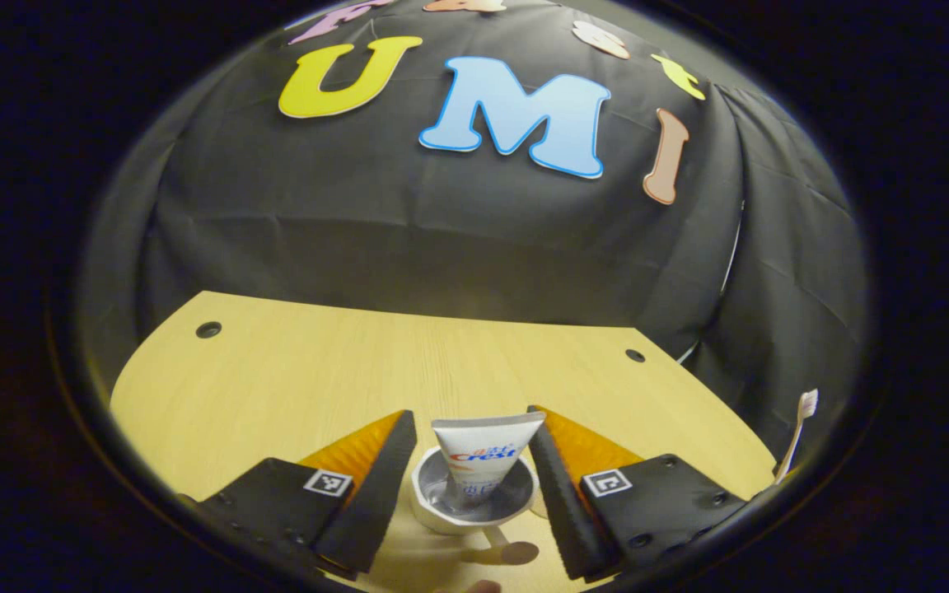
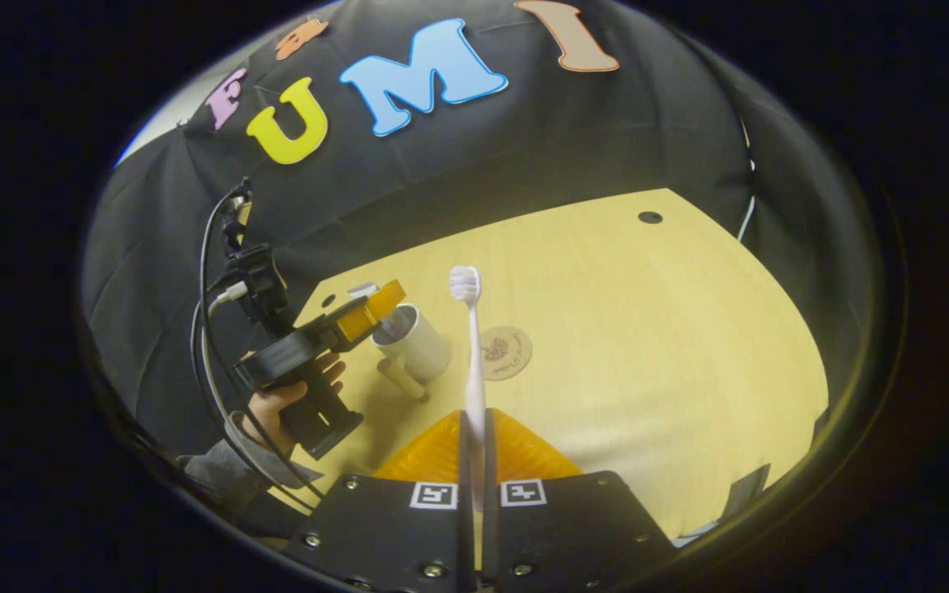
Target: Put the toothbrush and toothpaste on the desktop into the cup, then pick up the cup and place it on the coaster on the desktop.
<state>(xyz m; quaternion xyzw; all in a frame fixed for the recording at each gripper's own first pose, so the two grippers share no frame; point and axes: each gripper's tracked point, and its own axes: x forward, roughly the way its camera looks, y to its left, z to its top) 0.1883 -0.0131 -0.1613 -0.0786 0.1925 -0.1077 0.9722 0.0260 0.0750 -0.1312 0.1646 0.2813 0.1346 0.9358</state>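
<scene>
While coaster [image 2: 505,352] lies bare, cup [image 2: 413,342] stands beside.

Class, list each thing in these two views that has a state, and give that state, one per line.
Toothpaste: standing in the cup, released.
Cup: upright on the desk, off the coaster.
Toothbrush: held, bristles up.
Coaster: bare.
Left gripper: open around the cup.
Right gripper: shut on toothbrush.

A pale wooden desktop [image 1: 293,371] with small round holes [image 1: 208,330] stands against draped black cloth [image 1: 441,239].
</scene>
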